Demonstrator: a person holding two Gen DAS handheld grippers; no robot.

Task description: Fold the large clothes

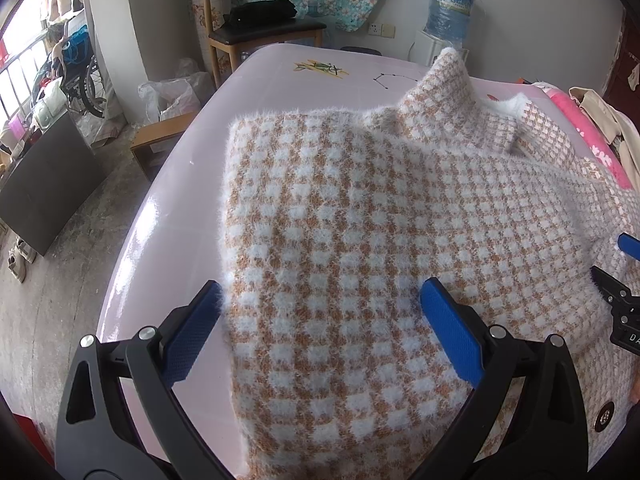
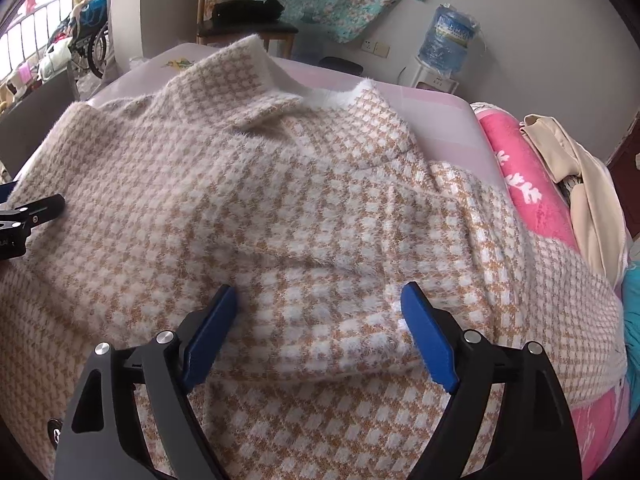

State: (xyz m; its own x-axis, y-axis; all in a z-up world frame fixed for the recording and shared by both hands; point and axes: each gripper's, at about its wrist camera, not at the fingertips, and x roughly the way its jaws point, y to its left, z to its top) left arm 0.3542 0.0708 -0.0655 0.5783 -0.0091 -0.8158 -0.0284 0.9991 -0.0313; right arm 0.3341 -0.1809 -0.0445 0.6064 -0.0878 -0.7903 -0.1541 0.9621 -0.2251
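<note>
A fuzzy orange-and-white houndstooth jacket (image 1: 360, 208) lies spread on a pale pink table (image 1: 168, 216), its collar (image 1: 448, 80) at the far side. It fills the right wrist view (image 2: 280, 208) too, with a fold of fabric bunched toward the right. My left gripper (image 1: 320, 300) is open just above the jacket's left part, near its left edge. My right gripper (image 2: 320, 304) is open over the jacket's middle, holding nothing. The right gripper also shows at the right edge of the left wrist view (image 1: 624, 280). The left gripper shows at the left edge of the right wrist view (image 2: 24, 216).
A wooden chair (image 1: 256, 28) with a black bag stands beyond the table. A water dispenser (image 1: 448, 16) stands at the back wall. A pink towel (image 2: 528, 184) and beige clothes (image 2: 584, 184) lie at the right. Plastic bags, a wooden box and a wheelchair are on the floor left.
</note>
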